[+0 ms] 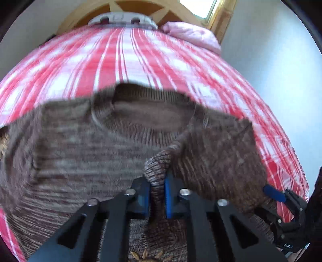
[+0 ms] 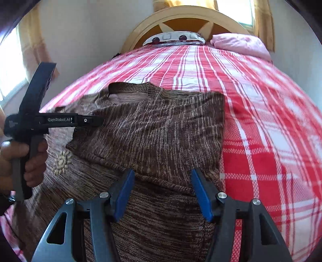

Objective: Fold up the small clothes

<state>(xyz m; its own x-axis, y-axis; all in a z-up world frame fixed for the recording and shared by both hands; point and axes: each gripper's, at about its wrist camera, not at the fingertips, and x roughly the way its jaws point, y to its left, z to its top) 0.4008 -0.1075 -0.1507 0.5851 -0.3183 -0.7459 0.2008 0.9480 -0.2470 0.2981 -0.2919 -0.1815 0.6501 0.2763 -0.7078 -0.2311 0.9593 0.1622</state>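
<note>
The bed (image 2: pixel 261 125) carried everything: red-and-white plaid cover, w/ a curved wooden headboard (image 2: pixel 187 18) at the far edge against a pale wall. One pink pillow (image 2: pixel 239 43) sat at the far right corner; one grey-white item w/ dark round spots (image 2: pixel 173 38) lay at the middle of the far edge, what it was I couldn't tell. Windows w/ yellowish curtains showed left and right of the headboard.

One brown knit sweater (image 2: pixel 161 129) lay spread on the near half of the bed, neckline toward the headboard, its right sleeve folded across the chest. A light flower motif (image 2: pixel 61 159) showed on the front near the left side. Bare plaid lay to the right of the sweater as far as the bed's right edge, and between collar and headboard.

Two grippers. Left gripper (image 1: pixel 158 193): blue pads nearly closed, pinching the ribbed sleeve cuff (image 1: pixel 157 167) over the sweater's chest. Right gripper (image 2: pixel 163 193): jaws spread wide, nothing between them, poised over the sweater's lower right part, near the folded sleeve's edge. The person's left hand (image 2: pixel 24 159) gripped its handle at the bed's left side.
</note>
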